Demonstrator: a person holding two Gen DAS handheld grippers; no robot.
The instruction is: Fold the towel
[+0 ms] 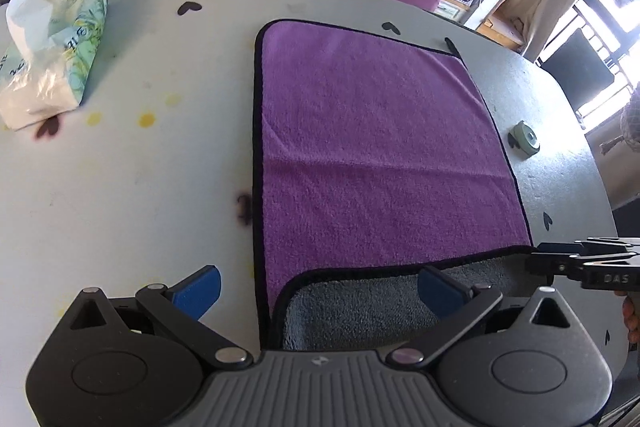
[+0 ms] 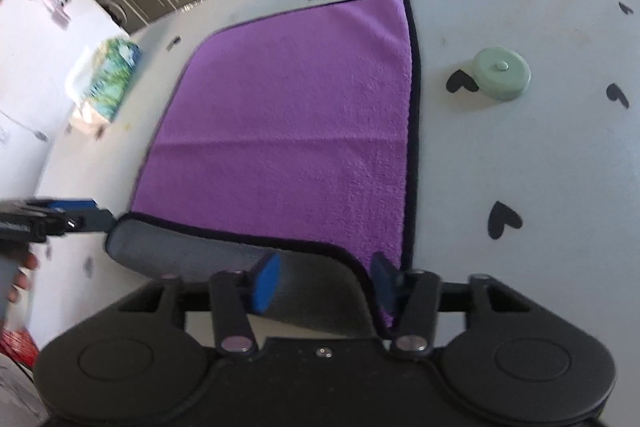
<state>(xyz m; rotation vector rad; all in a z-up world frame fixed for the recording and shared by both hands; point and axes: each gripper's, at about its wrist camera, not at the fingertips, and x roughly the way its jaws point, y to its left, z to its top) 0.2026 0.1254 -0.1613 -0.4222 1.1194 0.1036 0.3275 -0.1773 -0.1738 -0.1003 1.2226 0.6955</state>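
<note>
One towel [image 1: 372,147], one tissue pack [image 1: 60,47], one green disc [image 2: 502,73], two grippers.

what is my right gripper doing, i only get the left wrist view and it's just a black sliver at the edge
observer: the right gripper is open, and the turned-over grey underside of the purple microfibre towel lies between its blue pads.
operator: is it at the corner
observer: yes, its right-hand pad sits at the towel's black-trimmed right edge, at the near corner.
operator: how does my left one look from there
observer: side-on, the left gripper reaches the left end of the raised grey fold; I can't tell whether it touches.
</note>
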